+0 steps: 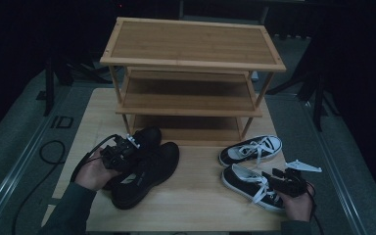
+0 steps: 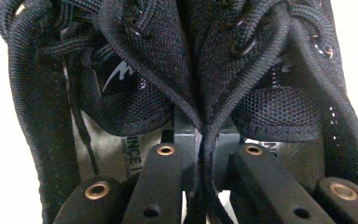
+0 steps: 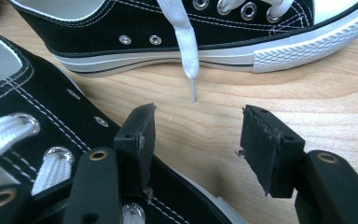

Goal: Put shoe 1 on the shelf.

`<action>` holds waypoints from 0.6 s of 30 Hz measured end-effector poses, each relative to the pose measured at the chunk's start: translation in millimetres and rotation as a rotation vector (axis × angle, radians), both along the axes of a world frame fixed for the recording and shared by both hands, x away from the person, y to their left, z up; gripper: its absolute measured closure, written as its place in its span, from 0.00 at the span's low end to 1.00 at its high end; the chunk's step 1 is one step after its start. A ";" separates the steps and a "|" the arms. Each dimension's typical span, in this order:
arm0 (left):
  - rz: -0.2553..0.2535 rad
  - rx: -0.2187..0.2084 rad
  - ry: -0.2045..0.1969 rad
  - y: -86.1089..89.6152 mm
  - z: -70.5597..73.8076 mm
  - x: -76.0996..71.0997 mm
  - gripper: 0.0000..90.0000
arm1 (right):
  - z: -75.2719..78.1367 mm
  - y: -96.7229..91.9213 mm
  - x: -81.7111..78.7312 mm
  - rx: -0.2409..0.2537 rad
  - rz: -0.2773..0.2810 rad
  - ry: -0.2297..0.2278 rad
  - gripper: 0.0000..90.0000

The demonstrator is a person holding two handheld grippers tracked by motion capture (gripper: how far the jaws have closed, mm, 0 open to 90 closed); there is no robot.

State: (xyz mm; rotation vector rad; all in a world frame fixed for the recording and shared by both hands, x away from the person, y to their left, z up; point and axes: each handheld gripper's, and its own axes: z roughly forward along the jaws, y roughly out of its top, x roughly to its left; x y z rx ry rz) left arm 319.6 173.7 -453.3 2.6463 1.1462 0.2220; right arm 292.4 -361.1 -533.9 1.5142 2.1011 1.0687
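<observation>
The left tongs (image 1: 127,147) are clamped on the inner collars of both black shoes (image 1: 147,169), pinching the pair together at the near left of the bench (image 1: 196,200). One insole (image 2: 133,156) reads "INCE", cut off; a white logo mark shows on a tongue. The right tongs (image 3: 196,135) stand open, holding nothing, beside the near sneaker (image 1: 249,186); the far sneaker (image 1: 250,149) lies before the rack (image 1: 191,63).
</observation>
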 end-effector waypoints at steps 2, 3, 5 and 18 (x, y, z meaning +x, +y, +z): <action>-0.005 0.003 0.000 -1.6 1.1 0.8 0.95 | 0.0 0.0 0.0 0.000 0.000 0.000 0.50; -0.006 0.003 -0.001 -2.0 1.5 1.3 0.95 | 0.0 -0.1 0.0 0.000 0.001 0.000 0.50; -0.005 0.000 -0.002 -2.9 2.1 2.2 0.95 | 0.0 0.0 0.0 0.000 0.000 0.000 0.50; -0.003 -0.032 -0.021 -10.6 14.5 8.2 0.95 | 0.0 -0.1 0.1 0.001 0.001 0.001 0.50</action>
